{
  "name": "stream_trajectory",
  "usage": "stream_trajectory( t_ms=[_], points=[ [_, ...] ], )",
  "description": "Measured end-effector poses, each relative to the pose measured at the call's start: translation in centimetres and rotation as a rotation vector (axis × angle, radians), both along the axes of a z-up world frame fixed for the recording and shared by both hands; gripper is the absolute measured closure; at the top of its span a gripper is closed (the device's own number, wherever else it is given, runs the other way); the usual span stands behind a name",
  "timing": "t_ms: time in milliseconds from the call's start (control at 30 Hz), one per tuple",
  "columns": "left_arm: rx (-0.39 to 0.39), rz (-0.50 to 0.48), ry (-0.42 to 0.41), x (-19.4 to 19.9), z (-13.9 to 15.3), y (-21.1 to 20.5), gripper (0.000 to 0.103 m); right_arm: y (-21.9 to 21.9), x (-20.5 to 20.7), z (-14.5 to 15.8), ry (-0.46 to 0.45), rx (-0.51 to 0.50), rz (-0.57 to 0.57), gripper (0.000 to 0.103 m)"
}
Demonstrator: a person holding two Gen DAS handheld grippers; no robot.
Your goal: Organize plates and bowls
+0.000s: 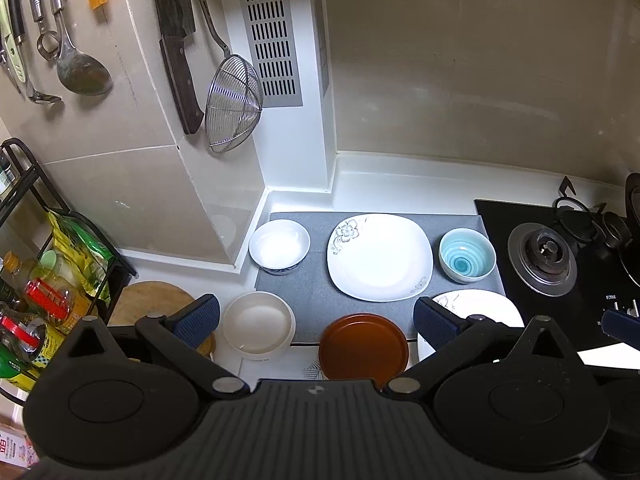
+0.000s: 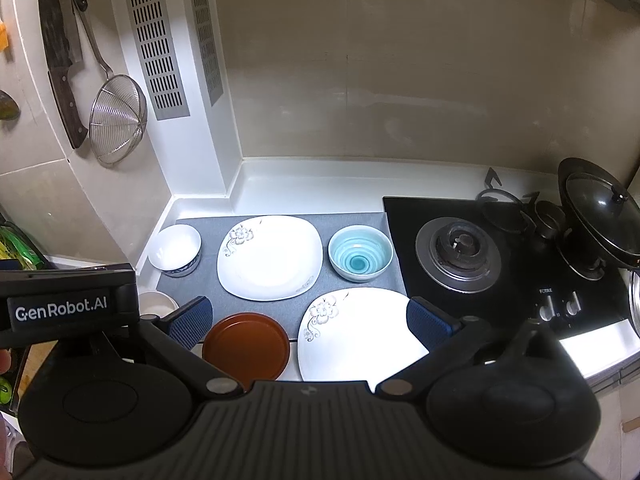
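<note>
Both grippers hover above the desk, nothing held; left gripper has jaws spread wide, empty; right gripper likewise, jaws wide apart and empty.

Crockery on and around the grey mat: floral square plate at mat centre; white bowl at its 9 o'clock, apart; blue spiral bowl at its 3 o'clock, apart; second floral plate at 5 o'clock, hanging over the mat's near edge; brown round plate at 6 o'clock, off the mat's near edge; cream bowl at 7 o'clock, off the mat's left edge. Nothing stacked yet; judged at the start.

Risks: glazed plates lie flat, so jaws may skid off a rim; the second floral plate overhangs and could tip if pressed at its near edge; the gas burner and hob knobs sit just right of the plates, so a wide swing could knock them; bowls may clink if nested carelessly.

Writing: "GenRobot.AI" label on the left gripper body; hob brand above the knobs, too small to read surely.
</note>
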State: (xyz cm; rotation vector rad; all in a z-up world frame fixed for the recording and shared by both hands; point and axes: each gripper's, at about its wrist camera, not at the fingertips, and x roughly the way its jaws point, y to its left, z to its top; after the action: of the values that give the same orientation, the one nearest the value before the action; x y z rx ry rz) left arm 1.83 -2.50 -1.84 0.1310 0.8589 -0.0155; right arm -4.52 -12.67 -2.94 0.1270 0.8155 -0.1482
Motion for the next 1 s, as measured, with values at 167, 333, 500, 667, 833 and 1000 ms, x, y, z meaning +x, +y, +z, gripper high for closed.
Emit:
stream_trajectory(
  t_ms=[167,333,500,667,833,1000],
  points=[
    [0.002,0.009,0.000,-0.08,-0.02,-0.05,0.000,0.02,-0.14,-0.21,0.003,0.012,-0.002,0.000],
    [0.008,0.012,0.000,-0.26,-0.18,-0.15,0.000,0.18,-0.10,-0.41,0.007,0.018,0.001,0.000],
    [0.005,0.013,0.002,-0.33,-0.26,-0.20,0.000,0.17,-0.10,-0.47,0.011,0.012,0.002,0.000],
    [0.018,0.016,-0.003,-0.32,-0.36,-0.37,0.000,0.09,0.00,-0.59,0.015,0.014,0.002,0.000],
    [0.011,0.013,0.006,-0.25,-0.51,-0.22,0.000,0.02,0.08,-0.69,0.020,0.015,0.004,0.000],
    [0.017,0.010,0.009,-0.05,-0.64,-0.32,0.000,0.02,0.25,-0.86,0.022,0.010,0.005,0.000]
  ],
)
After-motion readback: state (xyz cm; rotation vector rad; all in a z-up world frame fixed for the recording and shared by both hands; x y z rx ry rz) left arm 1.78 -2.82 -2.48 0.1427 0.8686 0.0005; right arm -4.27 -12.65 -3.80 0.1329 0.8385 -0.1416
